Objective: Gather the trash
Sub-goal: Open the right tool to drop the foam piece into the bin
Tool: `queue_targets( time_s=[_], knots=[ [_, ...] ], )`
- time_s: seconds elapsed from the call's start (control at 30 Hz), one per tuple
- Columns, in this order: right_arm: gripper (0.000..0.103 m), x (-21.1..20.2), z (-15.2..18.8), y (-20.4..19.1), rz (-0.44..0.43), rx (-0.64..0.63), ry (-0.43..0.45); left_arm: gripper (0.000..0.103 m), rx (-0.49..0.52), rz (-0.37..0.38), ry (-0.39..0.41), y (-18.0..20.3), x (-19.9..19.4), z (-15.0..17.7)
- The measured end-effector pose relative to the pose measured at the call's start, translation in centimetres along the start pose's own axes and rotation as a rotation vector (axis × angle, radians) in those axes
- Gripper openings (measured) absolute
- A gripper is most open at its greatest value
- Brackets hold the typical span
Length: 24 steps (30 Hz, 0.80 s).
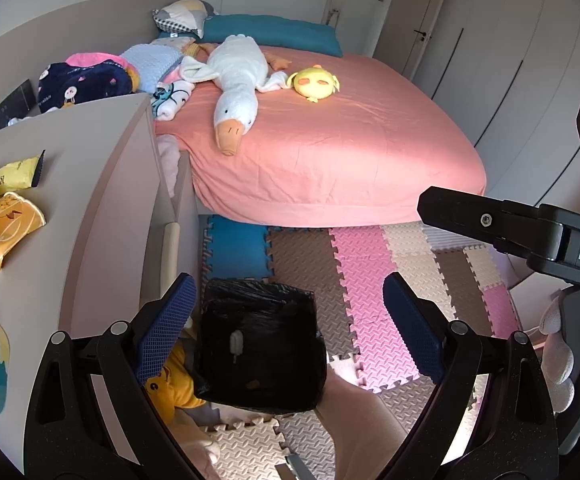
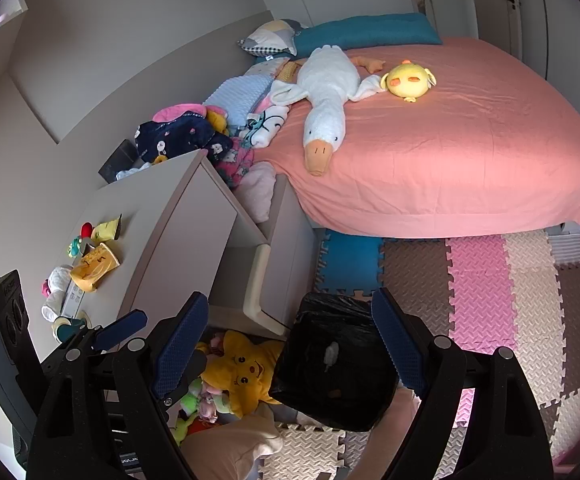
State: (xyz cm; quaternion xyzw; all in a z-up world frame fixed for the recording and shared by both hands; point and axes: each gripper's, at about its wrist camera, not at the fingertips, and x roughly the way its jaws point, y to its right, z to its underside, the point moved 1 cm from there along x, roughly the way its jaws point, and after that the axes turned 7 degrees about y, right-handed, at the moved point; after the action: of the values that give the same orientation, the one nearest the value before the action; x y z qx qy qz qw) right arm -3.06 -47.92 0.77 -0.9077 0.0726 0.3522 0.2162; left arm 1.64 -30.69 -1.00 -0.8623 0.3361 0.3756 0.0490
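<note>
Left wrist view: the left gripper [image 1: 290,328] is wide open and holds nothing. The snack wrappers [image 1: 5,228] lie on the desk [image 1: 89,208] at 9 o'clock. They look light, crinkly and slippery, so pinch a flat edge.

Right wrist view: the right gripper [image 2: 290,344] is open and empty too. The black-lined bin [image 2: 334,364] sits at 6 o'clock.

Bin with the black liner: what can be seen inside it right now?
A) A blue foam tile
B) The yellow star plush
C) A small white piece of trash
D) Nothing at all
C: a small white scrap lies against the black liner of the bin, seen in both wrist views.
</note>
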Motion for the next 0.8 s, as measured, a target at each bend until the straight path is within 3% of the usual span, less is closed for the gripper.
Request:
queue_targets(
  time_s=[0.8],
  knots=[
    [0.084,2.5,1.7,-9.6,-0.075,-0.175,-0.013,0.091,-0.136,-0.245,0.027,-10.7,-6.8,3.2]
  ],
)
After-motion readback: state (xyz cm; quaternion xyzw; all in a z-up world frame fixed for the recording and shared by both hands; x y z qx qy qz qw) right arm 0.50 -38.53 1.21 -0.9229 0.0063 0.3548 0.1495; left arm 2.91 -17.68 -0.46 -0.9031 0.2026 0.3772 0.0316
